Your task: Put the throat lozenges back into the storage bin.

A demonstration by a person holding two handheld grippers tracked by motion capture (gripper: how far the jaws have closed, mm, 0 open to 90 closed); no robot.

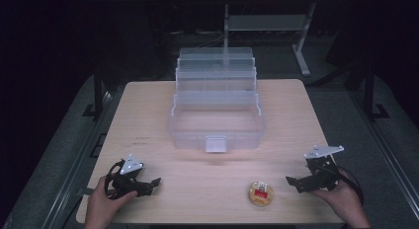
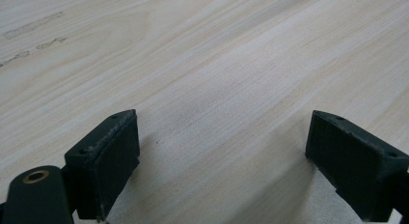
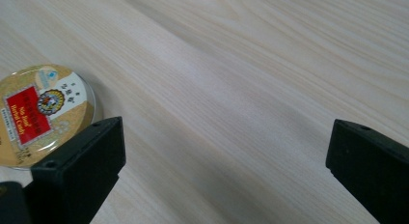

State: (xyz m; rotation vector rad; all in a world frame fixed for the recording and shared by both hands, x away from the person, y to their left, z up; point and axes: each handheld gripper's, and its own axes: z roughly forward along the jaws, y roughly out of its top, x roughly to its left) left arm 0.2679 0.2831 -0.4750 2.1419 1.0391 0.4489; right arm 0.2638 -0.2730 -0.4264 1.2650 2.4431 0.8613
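Note:
A small round gold tin point(image 1: 261, 193) with a red label lies flat near the table's front edge, right of centre. My right gripper point(image 1: 292, 183) rests low over the table just right of it, open, with nothing between its jaws. In the right gripper view the tin point(image 3: 43, 108) sits beside the left jaw, outside the open right gripper point(image 3: 226, 137). My left gripper point(image 1: 150, 185) is held at the front left, open and empty. In the left gripper view the left gripper point(image 2: 224, 127) has bare wood between its jaws.
A clear plastic tiered storage box point(image 1: 216, 115) stands open in the middle of the light wooden table point(image 1: 197, 174), its latch facing me. Dark floor and a metal stand lie beyond the far edge.

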